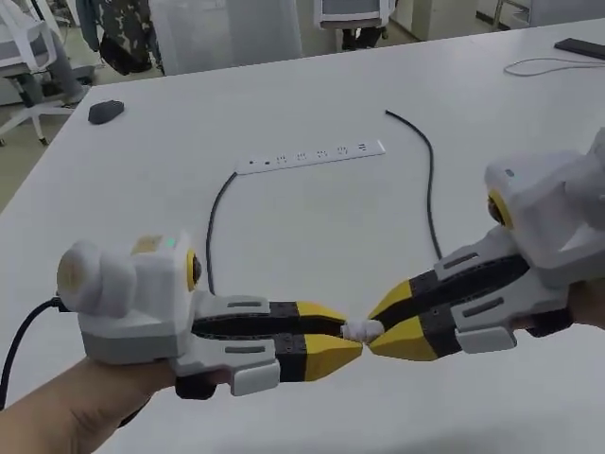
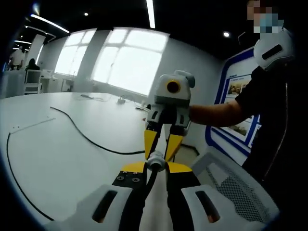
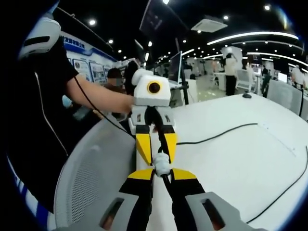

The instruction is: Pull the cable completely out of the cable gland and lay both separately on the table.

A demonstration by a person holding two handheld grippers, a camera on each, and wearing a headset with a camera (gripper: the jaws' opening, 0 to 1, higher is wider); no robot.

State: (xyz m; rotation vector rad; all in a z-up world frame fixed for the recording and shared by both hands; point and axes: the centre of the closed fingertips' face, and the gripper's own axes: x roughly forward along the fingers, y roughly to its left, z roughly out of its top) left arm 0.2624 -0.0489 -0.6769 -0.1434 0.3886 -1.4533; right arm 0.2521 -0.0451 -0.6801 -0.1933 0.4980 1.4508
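Left claw (image 1: 352, 338): one, nearest in the head view, carried in a hand (image 1: 57, 411) at the lower left edge. Its jaws are drawn narrow on the cable gland (image 1: 361, 330).

Right claw (image 1: 374, 330): one, coming in from the right and meeting the left claw tip to tip above the table (image 1: 312, 246). Jaws narrow; in the right gripper view the black cable (image 3: 168, 185) runs back between them from the gland, so the grip appears to be on the cable just behind the gland.

Cable gland: one, white and small, lodged between the two sets of yellow tips and clear of the table.

Cable (image 1: 430, 180): one, black, its free length lying on the table in a long curve beyond the right claw.

Power strip (image 1: 312, 156): one, white, mid-table, with one black lead (image 1: 213, 227) curving toward the left claw.

Mouse (image 1: 106, 111): one, dark, at the far left.
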